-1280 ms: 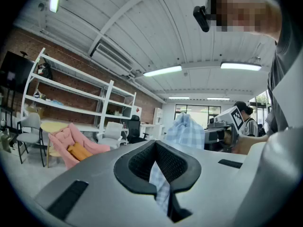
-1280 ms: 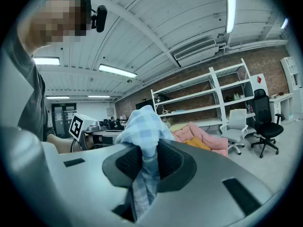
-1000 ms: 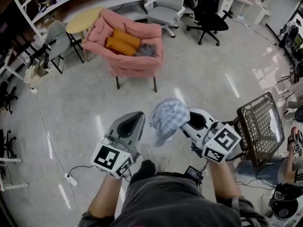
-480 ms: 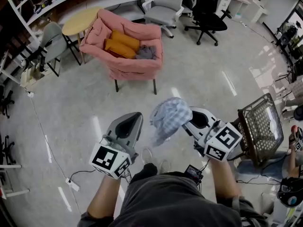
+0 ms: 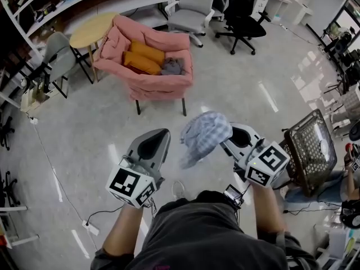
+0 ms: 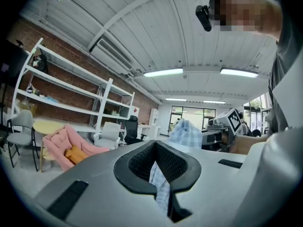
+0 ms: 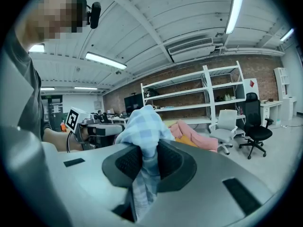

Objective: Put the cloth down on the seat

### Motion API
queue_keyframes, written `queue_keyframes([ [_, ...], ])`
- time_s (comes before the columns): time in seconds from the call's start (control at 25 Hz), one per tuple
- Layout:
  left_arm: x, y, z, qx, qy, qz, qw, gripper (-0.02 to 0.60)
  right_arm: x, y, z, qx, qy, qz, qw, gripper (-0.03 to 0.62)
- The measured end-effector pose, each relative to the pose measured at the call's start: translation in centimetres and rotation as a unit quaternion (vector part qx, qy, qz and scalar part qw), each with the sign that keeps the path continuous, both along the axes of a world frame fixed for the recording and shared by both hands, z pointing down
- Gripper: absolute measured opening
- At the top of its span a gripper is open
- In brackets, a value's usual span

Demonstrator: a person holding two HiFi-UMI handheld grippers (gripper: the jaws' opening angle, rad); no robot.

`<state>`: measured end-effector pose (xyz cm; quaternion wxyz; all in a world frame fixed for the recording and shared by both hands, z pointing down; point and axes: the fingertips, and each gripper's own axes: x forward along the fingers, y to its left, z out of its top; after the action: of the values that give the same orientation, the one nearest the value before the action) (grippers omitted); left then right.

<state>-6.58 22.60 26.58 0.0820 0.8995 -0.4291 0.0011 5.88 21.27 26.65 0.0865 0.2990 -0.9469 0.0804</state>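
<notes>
A blue-and-white checked cloth (image 5: 205,134) hangs bunched from my right gripper (image 5: 228,141), which is shut on it above the floor. In the right gripper view the cloth (image 7: 144,122) bulges out over the jaws of that gripper (image 7: 144,167). My left gripper (image 5: 154,143) is level with it on the left, apart from the cloth; its jaws (image 6: 158,174) stand a narrow slit apart with nothing gripped, and the cloth (image 6: 187,131) shows beyond. The pink armchair (image 5: 152,80) stands ahead across open floor, with orange cushions (image 5: 143,58) and a grey bundle (image 5: 171,66) on its seat.
A round yellow table (image 5: 93,30) and a grey chair (image 5: 53,52) stand left of the armchair. Behind it are office chairs (image 5: 191,4). A dark mesh chair (image 5: 309,148) is close on my right. A cable and power strip (image 5: 90,226) lie on the floor at left.
The armchair has drifted slightly lower and left in the head view as I move closer. Both grippers keep their places, and the cloth stays in the right one.
</notes>
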Motion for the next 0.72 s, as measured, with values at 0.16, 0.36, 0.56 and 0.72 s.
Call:
queue_keyframes([
  [0.16, -0.6, -1.5, 0.3, 0.001, -0.001, 0.009, 1.0, 0.011, -0.6, -1.4, 0.5, -0.006, 0.002, 0.004, 1.0, 0.061],
  [0.36, -1.2, -3.8, 0.9, -0.009, -0.001, 0.008, 0.9999, 0.011, -1.1, -3.7, 1.0, -0.015, 0.002, 0.007, 1.0, 0.061],
  [0.56, -1.4, -6.5, 1.8, -0.014, -0.004, 0.008, 0.9999, 0.011, -1.4, -6.6, 2.0, -0.021, 0.003, 0.007, 1.0, 0.061],
  [0.72, -1.6, -9.4, 2.3, -0.021, -0.005, 0.003, 0.9998, 0.011, -1.5, -9.5, 2.8, -0.028, 0.003, 0.003, 1.0, 0.061],
])
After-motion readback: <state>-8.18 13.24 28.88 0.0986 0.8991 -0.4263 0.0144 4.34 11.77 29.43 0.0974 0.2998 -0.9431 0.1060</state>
